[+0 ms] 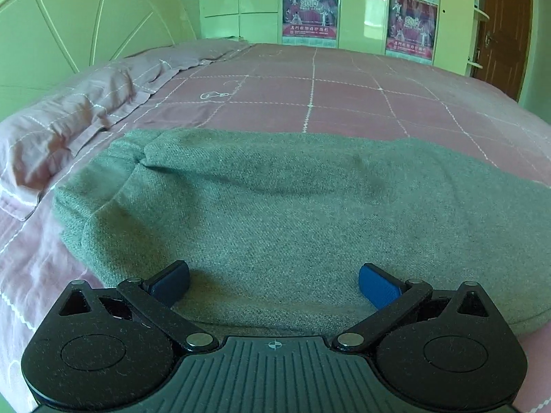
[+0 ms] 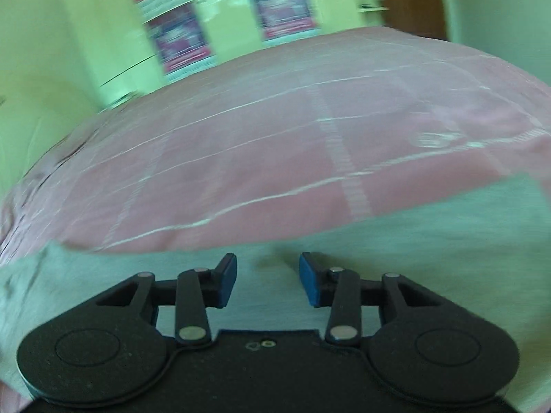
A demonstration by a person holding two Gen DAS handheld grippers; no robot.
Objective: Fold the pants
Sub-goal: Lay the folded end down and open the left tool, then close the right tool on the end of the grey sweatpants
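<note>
Near the bed's (image 1: 344, 103) front edge: grey pants (image 1: 275, 206), thick, soft, floppy. Left gripper (image 1: 273, 284) and right gripper (image 2: 268, 280) spread apart, empty. Best pinched at a hem.

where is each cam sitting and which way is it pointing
Left wrist: sits on the left gripper, low at the bed's near side, looking across the grey pants and the pink bedspread toward a pillow and the wardrobe; its open blue fingers show.
Right wrist: sits on the right gripper, tilted and motion-blurred, facing over the pants and bedspread toward the wardrobe; its open fingers show.
Shared: pants, bedspread, wardrobe posters. No hand appears in either.
</note>
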